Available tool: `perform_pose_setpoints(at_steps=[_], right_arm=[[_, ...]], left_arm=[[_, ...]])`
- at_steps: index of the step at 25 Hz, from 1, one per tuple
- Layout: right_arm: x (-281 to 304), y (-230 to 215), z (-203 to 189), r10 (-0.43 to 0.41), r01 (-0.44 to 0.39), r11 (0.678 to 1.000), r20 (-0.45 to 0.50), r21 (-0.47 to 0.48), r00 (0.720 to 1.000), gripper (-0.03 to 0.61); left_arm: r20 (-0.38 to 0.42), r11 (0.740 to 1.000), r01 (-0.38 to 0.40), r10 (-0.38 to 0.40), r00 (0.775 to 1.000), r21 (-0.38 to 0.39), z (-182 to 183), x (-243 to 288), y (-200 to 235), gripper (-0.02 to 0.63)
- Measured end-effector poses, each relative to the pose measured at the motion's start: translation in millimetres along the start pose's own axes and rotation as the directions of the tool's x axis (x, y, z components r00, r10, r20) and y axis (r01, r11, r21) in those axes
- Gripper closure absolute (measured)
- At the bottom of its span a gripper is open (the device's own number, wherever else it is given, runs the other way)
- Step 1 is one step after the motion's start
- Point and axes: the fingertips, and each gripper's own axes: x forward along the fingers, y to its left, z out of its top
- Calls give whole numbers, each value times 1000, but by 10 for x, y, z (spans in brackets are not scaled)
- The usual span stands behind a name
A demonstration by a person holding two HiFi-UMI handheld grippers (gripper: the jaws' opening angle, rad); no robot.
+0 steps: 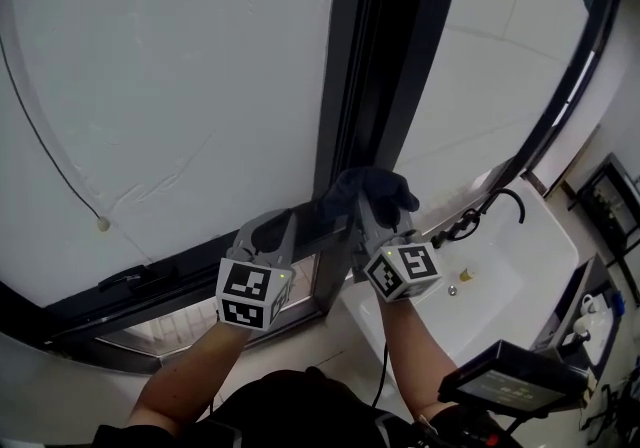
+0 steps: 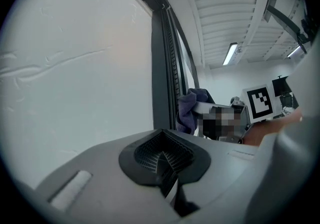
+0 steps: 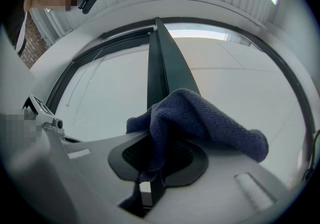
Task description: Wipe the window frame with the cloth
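So we've got the dark blue cloth (image 3: pixel 200 123) pinched in our right gripper (image 1: pixel 372 214). The jaws are clamped on a bunched fold and the rest flops over the top. It sits right at the foot of the dark upright window frame (image 1: pixel 380 66), though we can't tell if it's actually touching. Our left gripper (image 1: pixel 268 236) is just beside it, down by the bottom rail, jaws closed together with nothing in them. A white sink (image 1: pixel 520 276) sits lower right.
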Motion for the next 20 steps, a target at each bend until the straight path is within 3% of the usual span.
perform_pose_setpoints(at_steps=[11, 16, 20], right_arm=[[-172, -70, -611, -10, 7, 1000, -121, -22, 993, 512], [-253, -113, -926, -10, 10, 1000, -188, 1, 982, 512], [-296, -120, -1122, -24, 16, 999, -251, -35, 968, 512]], left_arm=[[-64, 1000, -8, 7, 998, -4, -405, 32, -108, 620], [-93, 1000, -15, 14, 996, -14, -564, 50, -157, 620], [-101, 998, -49, 45, 994, -35, -622, 58, -129, 620]])
